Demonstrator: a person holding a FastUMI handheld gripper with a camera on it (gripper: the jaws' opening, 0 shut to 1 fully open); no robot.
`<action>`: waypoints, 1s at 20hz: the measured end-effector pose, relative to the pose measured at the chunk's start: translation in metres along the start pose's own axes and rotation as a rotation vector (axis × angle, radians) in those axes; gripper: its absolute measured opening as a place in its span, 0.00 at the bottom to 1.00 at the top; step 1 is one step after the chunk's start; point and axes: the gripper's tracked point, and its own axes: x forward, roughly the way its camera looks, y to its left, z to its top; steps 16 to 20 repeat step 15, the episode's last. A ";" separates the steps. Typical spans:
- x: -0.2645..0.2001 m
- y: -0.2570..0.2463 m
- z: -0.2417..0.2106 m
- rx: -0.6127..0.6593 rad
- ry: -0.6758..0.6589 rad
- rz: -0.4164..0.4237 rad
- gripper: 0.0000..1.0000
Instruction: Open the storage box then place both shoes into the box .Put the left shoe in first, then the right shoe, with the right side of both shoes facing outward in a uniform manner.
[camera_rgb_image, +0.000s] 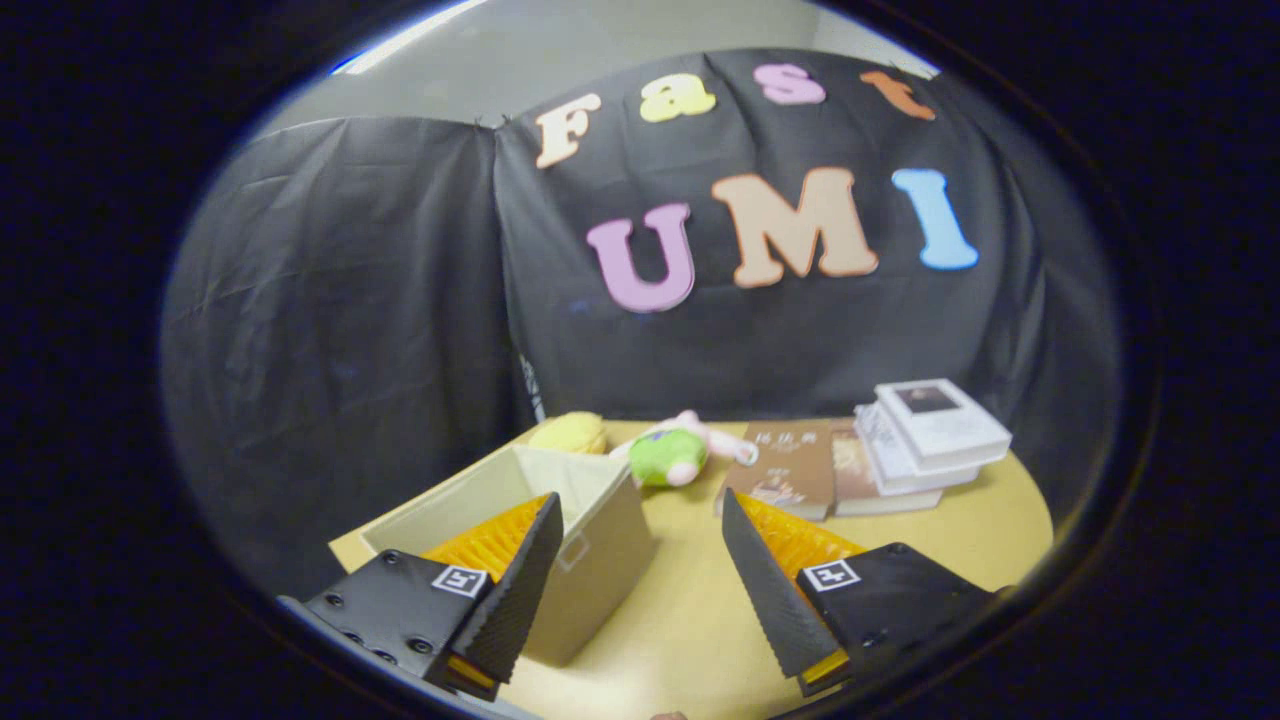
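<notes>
Your claw (640, 580) is spread wide and pinches nothing. The storage box (590, 560) sits open on the counter (690, 620), just ahead of your left finger. Beyond it lie a green plush toy (668, 456) and some books (925, 435).

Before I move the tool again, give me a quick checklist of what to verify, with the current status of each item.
1. Tool open and holding nothing: ok, fingers spread wide with bare table between them.
2. Storage box open: ok, no lid on top, inner walls visible.
3. Box interior free for shoes: cannot tell, the floor is hidden behind one finger.
4. Shoes located: not ok, none identified on the table.
5. Clutter apart from the box: ok, green plush toy, yellow plush and books lie beyond it.
</notes>
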 end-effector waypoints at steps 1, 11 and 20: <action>-0.002 -0.011 0.009 -0.035 -0.085 -0.016 0.98; -0.038 -0.056 0.014 -0.012 -0.356 -0.028 0.98; -0.044 -0.073 0.010 -0.100 -0.384 -0.119 0.98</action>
